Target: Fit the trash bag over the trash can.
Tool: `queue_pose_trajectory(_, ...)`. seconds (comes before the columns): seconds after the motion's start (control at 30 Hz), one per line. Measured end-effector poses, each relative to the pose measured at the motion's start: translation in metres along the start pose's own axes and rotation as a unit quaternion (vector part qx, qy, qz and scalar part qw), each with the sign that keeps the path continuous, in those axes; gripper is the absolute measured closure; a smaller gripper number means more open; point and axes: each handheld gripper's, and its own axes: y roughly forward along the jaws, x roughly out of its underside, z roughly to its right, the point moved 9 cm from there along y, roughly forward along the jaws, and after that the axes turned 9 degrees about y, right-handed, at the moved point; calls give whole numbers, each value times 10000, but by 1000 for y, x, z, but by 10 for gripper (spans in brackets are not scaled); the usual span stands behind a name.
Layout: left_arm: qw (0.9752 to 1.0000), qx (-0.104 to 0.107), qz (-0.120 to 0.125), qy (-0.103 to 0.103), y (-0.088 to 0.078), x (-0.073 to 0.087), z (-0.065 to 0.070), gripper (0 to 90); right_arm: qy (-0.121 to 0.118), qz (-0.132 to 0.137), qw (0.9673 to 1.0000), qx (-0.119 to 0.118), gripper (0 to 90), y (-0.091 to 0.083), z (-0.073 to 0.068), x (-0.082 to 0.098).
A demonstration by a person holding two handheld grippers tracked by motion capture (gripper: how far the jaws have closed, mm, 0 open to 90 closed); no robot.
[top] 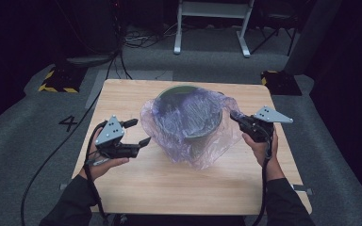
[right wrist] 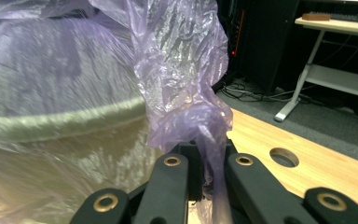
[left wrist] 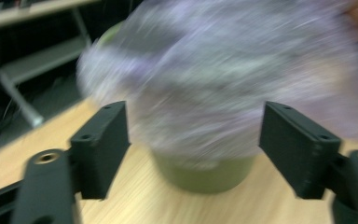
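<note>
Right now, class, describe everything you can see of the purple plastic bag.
The purple plastic bag is thin, see-through and crinkled. It lines a green bin on the wooden table, its mouth folded out over the rim and hanging loose down the sides. The right tongs are shut on a bunched edge; the left tongs stand open beside it, not touching.

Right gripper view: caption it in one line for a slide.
Right gripper shut on a fold of the purple plastic bag draped over the green bin on the wooden table.

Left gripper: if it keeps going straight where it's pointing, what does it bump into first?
Probably the purple plastic bag draped over the green bin. The open left gripper points straight at it, though that view is blurred.
</note>
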Motion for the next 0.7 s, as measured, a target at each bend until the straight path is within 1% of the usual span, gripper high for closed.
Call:
queue_pose_trajectory(0.03,9999,118,68,31,-2,-6,6,189,-37,7,10000,-2,894,-1,-1,-2)
queue_pose_trajectory(0.07,9997,197,118,80,-4,-14,14,176,-59,14,10000,5,893,-1,-2,-3)
queue_pose_trajectory(0.1,9994,262,168,162,-5,-22,21,177,-80,26,10000,-8,891,-2,-4,-5)
queue_pose_trajectory(0.13,9986,415,233,214,-5,-32,30,175,-112,36,9999,-29,890,-2,-5,-7)
queue_pose_trajectory(0.17,9981,498,295,206,-4,-38,35,177,-139,41,9999,-25,891,-3,-7,-9)
queue_pose_trajectory(0.2,9972,638,357,171,0,-48,41,176,-154,49,9999,-33,891,-3,-9,-10)
queue_pose_trajectory(0.23,9965,719,391,156,2,-53,44,173,-178,66,9998,-48,890,-3,-11,-12)
queue_pose_trajectory(0.33,9949,929,366,151,19,-70,55,164,-238,77,9997,-50,890,-1,-15,-16)
queue_pose_trajectory(0.37,9952,919,295,166,24,-72,55,164,-260,72,9996,-46,890,0,-16,-17)
queue_pose_trajectory(0.4,9966,773,56,269,35,-73,54,164,-272,67,9996,-33,890,1,-16,-18)
queue_pose_trajectory(0.43,9970,710,-22,318,40,-73,53,164,-319,60,9995,-41,890,3,-18,-19)
queue_pose_trajectory(0.47,9969,714,-69,308,44,-74,52,172,-315,51,9995,-56,890,3,-18,-19)
queue_pose_trajectory(0.5,9969,720,-180,263,51,-74,49,205,-330,51,9994,-60,890,4,-19,-20)
queue_pose_trajectory(0.53,9970,662,-324,247,57,-73,45,241,-349,59,9994,-64,890,5,-19,-21)
queue_pose_trajectory(0.57,9973,564,-414,240,62,-73,40,263,-343,58,9994,-77,890,5,-20,-22)
queue_pose_trajectory(0.6,9973,454,-522,254,67,-72,35,320,-359,66,9993,-72,890,5,-20,-23)
queue_pose_trajectory(0.63,9968,261,-681,324,72,-70,28,387,-370,67,9993,-72,890,6,-21,-24)
queue_pose_trajectory(0.67,9963,111,-768,382,75,-69,22,433,-371,63,9993,-76,890,6,-21,-25)
queue_pose_trajectory(0.7,9956,131,-802,464,77,-68,18,510,-392,64,9992,-68,890,6,-21,-26)
